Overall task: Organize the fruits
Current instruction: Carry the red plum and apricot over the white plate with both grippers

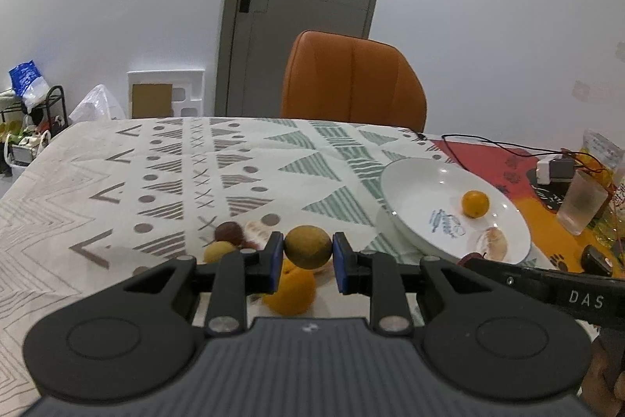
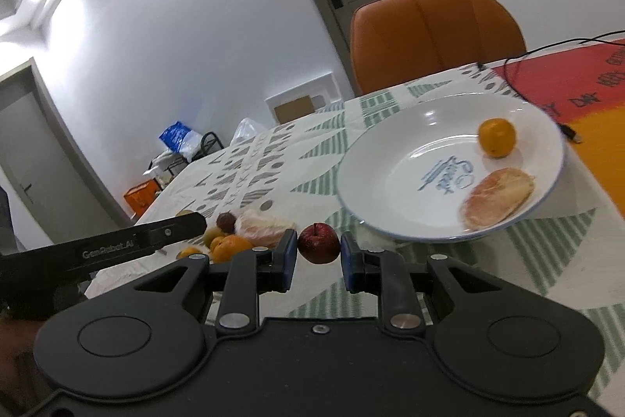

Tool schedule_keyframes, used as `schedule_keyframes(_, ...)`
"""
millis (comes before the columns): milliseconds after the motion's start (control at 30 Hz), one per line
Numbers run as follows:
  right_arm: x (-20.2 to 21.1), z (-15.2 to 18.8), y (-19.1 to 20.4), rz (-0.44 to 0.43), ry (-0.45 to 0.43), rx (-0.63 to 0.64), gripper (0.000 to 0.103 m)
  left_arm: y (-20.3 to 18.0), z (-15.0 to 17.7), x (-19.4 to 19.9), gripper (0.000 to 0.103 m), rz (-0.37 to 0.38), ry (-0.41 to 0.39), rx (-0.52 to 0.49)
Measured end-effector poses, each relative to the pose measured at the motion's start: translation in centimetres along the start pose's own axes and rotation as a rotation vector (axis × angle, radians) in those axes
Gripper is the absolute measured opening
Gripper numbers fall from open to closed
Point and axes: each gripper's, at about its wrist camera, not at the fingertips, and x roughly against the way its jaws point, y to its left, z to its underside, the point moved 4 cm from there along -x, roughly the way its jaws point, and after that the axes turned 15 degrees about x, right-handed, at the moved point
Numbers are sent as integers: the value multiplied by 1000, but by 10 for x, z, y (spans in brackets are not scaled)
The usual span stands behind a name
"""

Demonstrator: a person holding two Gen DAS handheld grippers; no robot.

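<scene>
My left gripper (image 1: 308,256) is shut on a round olive-brown fruit (image 1: 308,247), held just above the table. Below it lies an orange (image 1: 291,290); a dark red fruit (image 1: 229,232), a small tan fruit (image 1: 218,251) and a peeled segment (image 1: 258,231) lie behind on the cloth. My right gripper (image 2: 319,255) is shut on a small dark red fruit (image 2: 318,243), left of and below the white plate (image 2: 390,159). The plate (image 1: 414,190) holds a small orange (image 2: 497,137) and a peeled pinkish segment (image 2: 497,197). The left gripper's finger (image 2: 172,231) reaches over the fruit pile (image 2: 234,241).
A patterned tablecloth (image 1: 156,182) covers the table. An orange chair (image 1: 351,85) stands at the far side. At the right are a red-orange mat (image 1: 508,163), a black cable (image 1: 488,143), a frosted cup (image 1: 582,206) and a charger (image 1: 554,169). A closed door (image 1: 304,6) is behind.
</scene>
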Motion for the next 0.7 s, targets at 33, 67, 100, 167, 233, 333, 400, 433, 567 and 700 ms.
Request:
schedule_keyframes(33, 2, 0, -4, 6, -4, -5, 22, -3, 0, -1, 25, 5, 0, -3)
schedule_keyframes(67, 3, -1, -8, 12, -8, -12, 22, -6, 0, -2, 25, 9, 1, -6)
schedule_keyframes(100, 5, 0, -11, 17, -11, -18, 22, -8, 1, -3, 25, 13, 1, -8)
schedule_keyframes(167, 7, -1, -18, 25, -18, -29, 22, -13, 2, -5, 25, 20, 3, -14)
schedule_keyframes(233, 9, 0, -24, 33, -26, -39, 22, -18, 2, -7, 25, 28, 5, -20)
schedule_keyframes(333, 10, 1, -32, 43, -29, -52, 22, -25, 4, -11, 25, 39, 9, -28)
schedule_keyframes(400, 10, 1, -37, 50, -31, -59, 22, -30, 5, -14, 25, 46, 12, -36)
schedule_keyframes(433, 10, 1, -39, 53, -31, -62, 22, -33, 6, -15, 25, 50, 15, -42)
schedule_keyframes(567, 8, 2, -48, 69, -31, -74, 22, -44, 8, -22, 25, 65, 23, -57)
schedule_keyframes(700, 8, 3, -56, 89, -33, -81, 22, -55, 9, -28, 25, 83, 28, -73)
